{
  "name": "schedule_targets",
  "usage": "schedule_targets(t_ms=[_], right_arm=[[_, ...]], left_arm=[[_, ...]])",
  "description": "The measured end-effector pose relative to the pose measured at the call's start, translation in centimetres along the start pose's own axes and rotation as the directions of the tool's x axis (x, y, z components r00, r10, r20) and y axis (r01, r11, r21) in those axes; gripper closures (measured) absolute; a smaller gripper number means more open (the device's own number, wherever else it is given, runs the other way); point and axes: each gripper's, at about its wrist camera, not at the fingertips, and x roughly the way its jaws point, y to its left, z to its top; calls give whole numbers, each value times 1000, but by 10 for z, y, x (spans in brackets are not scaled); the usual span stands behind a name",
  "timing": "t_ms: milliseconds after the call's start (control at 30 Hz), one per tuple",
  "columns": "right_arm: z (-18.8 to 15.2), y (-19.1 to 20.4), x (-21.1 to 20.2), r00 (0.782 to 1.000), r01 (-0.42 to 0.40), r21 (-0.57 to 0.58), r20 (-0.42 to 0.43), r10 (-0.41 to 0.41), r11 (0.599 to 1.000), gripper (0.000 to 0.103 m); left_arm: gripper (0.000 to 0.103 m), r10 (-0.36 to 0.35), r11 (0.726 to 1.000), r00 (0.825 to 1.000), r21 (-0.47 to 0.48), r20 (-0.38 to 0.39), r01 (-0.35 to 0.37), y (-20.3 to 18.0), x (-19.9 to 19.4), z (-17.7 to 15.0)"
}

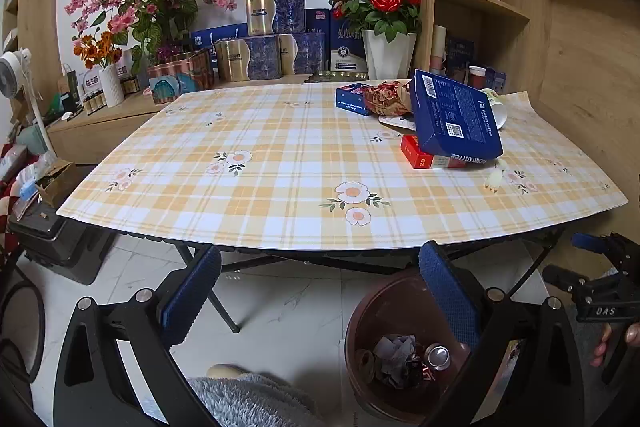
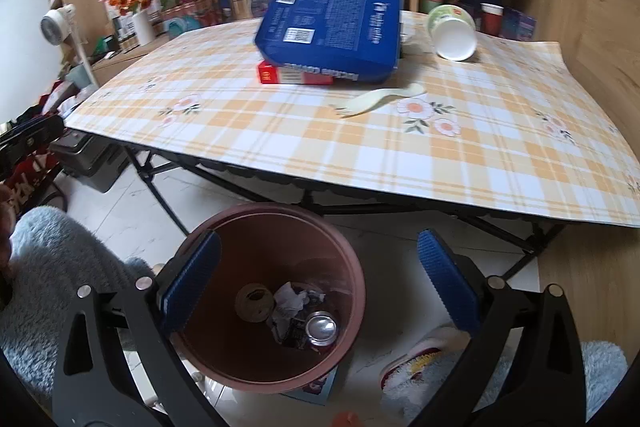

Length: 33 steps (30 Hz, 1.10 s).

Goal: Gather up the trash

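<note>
One table (image 2: 460, 163) with a plaid cloth fills the view, and near its front edge on the floor sits one brown bin (image 2: 352, 291) holding one can (image 2: 321, 327), one tape roll (image 2: 254, 302) and crumpled paper (image 2: 289, 301). On the table's right side: one big blue box (image 2: 332, 35) leaning on one red box (image 2: 294, 77), one tipped white cup (image 2: 454, 33) far right, one pale fork (image 2: 378, 101) nearer, and far back a small blue box (image 1: 354, 99) beside one crumpled wrapper (image 1: 390, 99). Left gripper (image 1: 320, 299) and right gripper (image 2: 320, 287) both gape wide, holding nothing, the right one over the bin.
</note>
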Motion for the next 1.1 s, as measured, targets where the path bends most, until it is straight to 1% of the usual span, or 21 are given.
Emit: schedule_targets(t_ms=[200, 300, 367, 533, 600, 800, 900, 967, 1100], right_arm=[[9, -7, -2, 999, 42, 23, 10, -42, 999, 6], [14, -11, -11, 997, 61, 24, 47, -63, 998, 6], [17, -16, -13, 996, 66, 35, 64, -68, 997, 6], [21, -28, -13, 995, 71, 65, 60, -75, 995, 6], [22, -32, -11, 994, 89, 72, 57, -93, 993, 6], [28, -42, -6, 993, 98, 93, 52, -103, 991, 6], [32, -46, -5, 991, 120, 81, 49, -124, 989, 6], [34, -50, -3, 990, 131, 80, 50, -135, 988, 6], [41, -65, 3, 987, 147, 111, 43, -153, 983, 6]], left_arm=[[6, -1, 999, 1000, -34, -16, 0, 5, 6, 4], [6, 6, 999, 1000, -54, -23, -8, 6, 9, 7], [6, -3, 998, 1000, -64, -17, 2, 7, 8, 8], [6, -14, 997, 1000, -78, -4, 13, 11, 5, 13], [6, -13, 997, 1000, -82, -3, 13, 13, 6, 14], [6, -18, 998, 1000, -65, -7, 18, 12, 11, 21], [6, -46, 997, 999, -62, -9, 45, 9, 15, 29], [6, -77, 995, 997, -62, -6, 76, 4, 19, 37], [6, -134, 990, 991, -47, -24, 133, -8, 29, 55]])
